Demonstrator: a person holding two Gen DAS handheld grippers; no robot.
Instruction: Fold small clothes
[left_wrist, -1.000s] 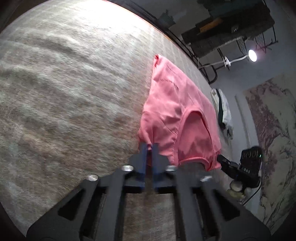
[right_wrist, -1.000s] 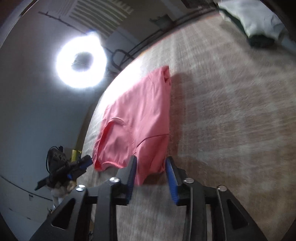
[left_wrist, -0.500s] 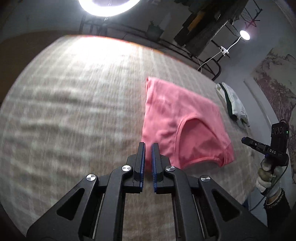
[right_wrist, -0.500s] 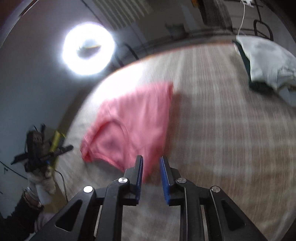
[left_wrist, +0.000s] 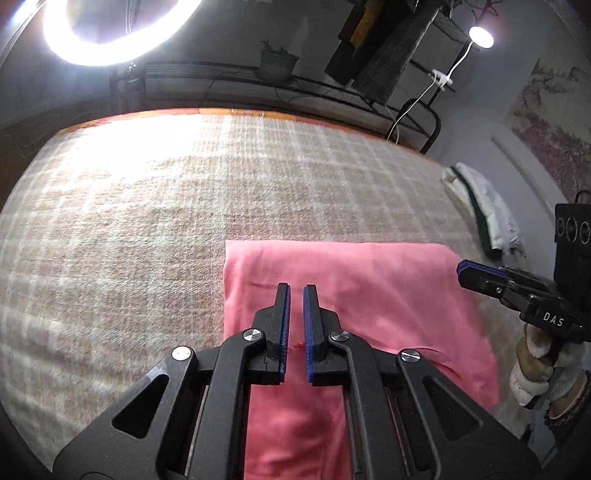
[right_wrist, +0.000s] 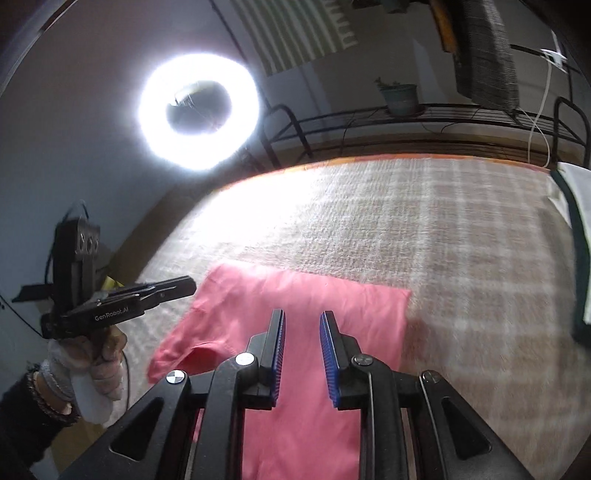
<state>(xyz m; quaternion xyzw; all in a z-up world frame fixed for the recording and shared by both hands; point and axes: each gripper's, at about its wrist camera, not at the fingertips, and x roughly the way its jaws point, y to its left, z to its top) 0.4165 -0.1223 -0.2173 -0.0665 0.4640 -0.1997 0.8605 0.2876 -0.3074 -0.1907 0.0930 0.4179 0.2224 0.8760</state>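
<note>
Each camera sits on a gripper and looks forward and down along its two fingers. The left one is above the near left part of the pink cloth (left_wrist: 354, 291) and sees the right gripper (left_wrist: 466, 272) at its right edge. The right one is above the near right part and sees the left gripper (right_wrist: 188, 285) at its left. Both share the cloth, the checked blanket (left_wrist: 184, 206) and the far ring light (right_wrist: 199, 110).

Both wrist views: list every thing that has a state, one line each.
pink garment: folded, lying flat on the plaid blanket, not gripped
left gripper: jaws shut, empty
right gripper: jaws open, empty
ring light: on
white clothes: heaped at blanket's edge
</note>
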